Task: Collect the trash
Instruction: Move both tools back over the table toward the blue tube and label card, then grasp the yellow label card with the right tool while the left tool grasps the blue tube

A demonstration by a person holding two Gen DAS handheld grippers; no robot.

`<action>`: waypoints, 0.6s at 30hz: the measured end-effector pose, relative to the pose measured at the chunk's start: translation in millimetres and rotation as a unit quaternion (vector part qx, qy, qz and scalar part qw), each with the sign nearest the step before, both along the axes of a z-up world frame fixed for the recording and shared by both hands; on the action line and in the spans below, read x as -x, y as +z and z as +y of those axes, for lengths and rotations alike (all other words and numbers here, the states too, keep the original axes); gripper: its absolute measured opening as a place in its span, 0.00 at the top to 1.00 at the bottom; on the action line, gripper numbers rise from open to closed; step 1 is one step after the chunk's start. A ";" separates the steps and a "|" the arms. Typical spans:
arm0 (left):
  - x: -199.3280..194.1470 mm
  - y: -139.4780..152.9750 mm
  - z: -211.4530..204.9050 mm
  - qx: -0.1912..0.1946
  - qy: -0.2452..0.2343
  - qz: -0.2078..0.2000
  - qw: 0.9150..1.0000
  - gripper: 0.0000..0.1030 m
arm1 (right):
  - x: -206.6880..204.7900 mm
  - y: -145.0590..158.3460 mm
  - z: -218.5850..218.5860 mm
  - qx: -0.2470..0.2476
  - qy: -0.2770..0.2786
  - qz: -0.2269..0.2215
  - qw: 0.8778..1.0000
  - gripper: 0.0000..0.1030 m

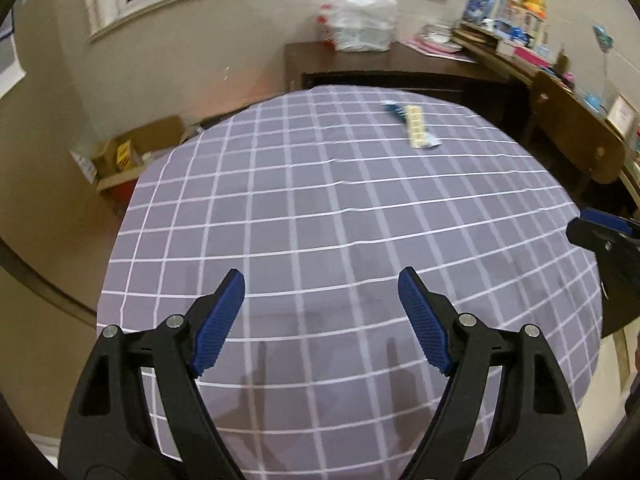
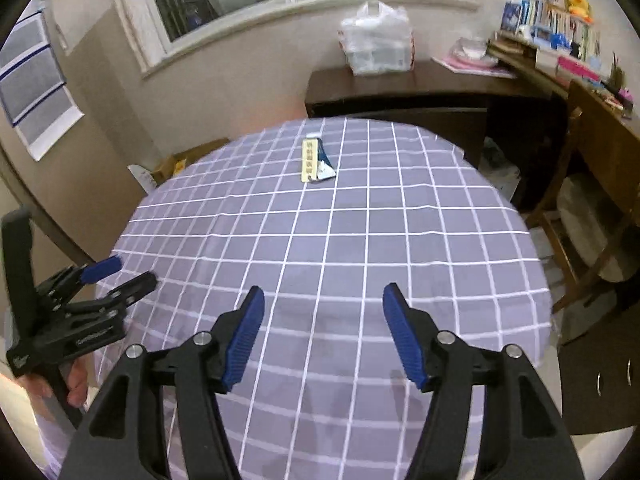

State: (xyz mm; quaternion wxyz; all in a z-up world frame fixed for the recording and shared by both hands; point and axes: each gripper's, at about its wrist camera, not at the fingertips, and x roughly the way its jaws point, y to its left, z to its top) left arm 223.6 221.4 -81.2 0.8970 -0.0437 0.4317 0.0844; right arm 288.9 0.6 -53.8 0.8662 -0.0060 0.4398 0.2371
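A cream blister strip (image 1: 414, 125) lies on a blue-and-white wrapper (image 1: 394, 110) at the far side of the purple checked table (image 1: 320, 220). Both show in the right wrist view too, the strip (image 2: 308, 159) beside the wrapper (image 2: 325, 164). My left gripper (image 1: 321, 280) is open and empty above the table's near side, far from the trash. My right gripper (image 2: 323, 295) is open and empty, also above the near side. The left gripper shows at the left edge of the right wrist view (image 2: 120, 274). A fingertip of the right gripper (image 1: 600, 222) shows at the right edge of the left wrist view.
A white plastic bag (image 2: 376, 46) sits on a dark wooden desk (image 2: 420, 80) behind the table. An open cardboard box (image 1: 132, 152) stands on the floor at the far left. A wooden chair (image 2: 592, 184) and cluttered shelves (image 2: 560, 40) are at the right.
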 end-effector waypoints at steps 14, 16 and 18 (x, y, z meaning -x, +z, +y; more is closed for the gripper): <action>-73.0 -21.4 66.9 0.029 0.032 0.037 0.998 0.24 | -124.1 -44.4 57.7 0.031 -0.014 0.078 0.996 0.41; -86.1 -22.7 72.2 0.030 0.032 0.041 0.998 0.24 | -142.4 -47.5 68.6 0.034 -0.014 0.083 0.996 0.41; -97.9 -23.4 74.8 0.028 0.030 0.044 0.998 0.24 | -156.9 -49.1 77.8 0.035 -0.010 0.085 0.996 0.41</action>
